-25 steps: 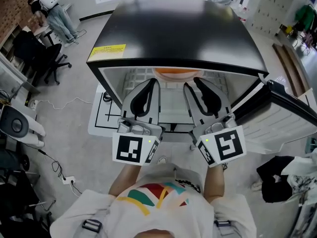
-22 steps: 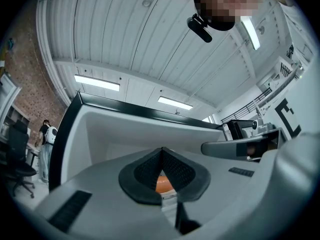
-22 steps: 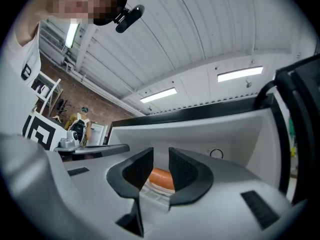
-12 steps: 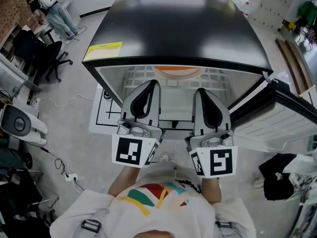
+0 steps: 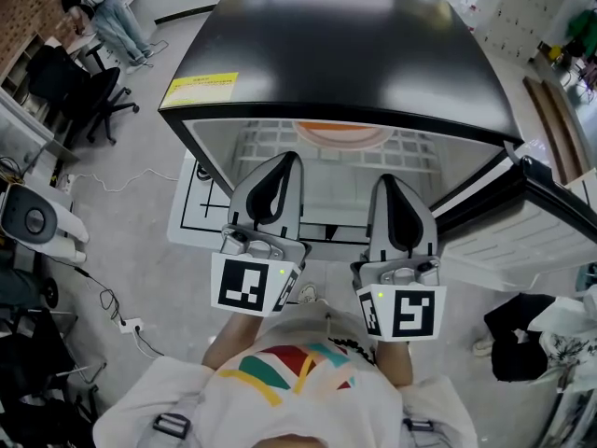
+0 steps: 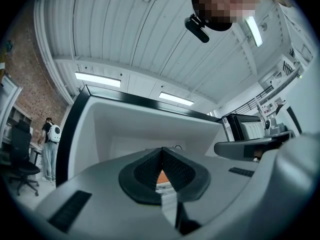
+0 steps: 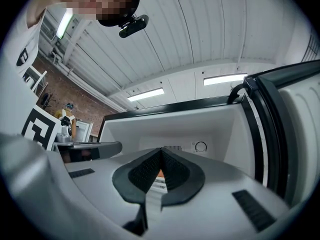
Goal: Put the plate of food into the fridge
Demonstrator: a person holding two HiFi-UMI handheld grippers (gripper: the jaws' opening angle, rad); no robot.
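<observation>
The plate of food (image 5: 340, 134) sits on the wire shelf (image 5: 415, 147) inside the open fridge (image 5: 336, 54), apart from both grippers. The left gripper (image 5: 285, 160) and right gripper (image 5: 386, 181) each have their fingers (image 7: 140, 176) pressed together on nothing. The plate is likely rigid, breakable and spill-prone, so it is best gripped at opposite rims and kept level.

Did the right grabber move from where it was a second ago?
Yes. The right gripper has slid left and back toward the person, away from the fridge door, and its jaws have shut.
</observation>
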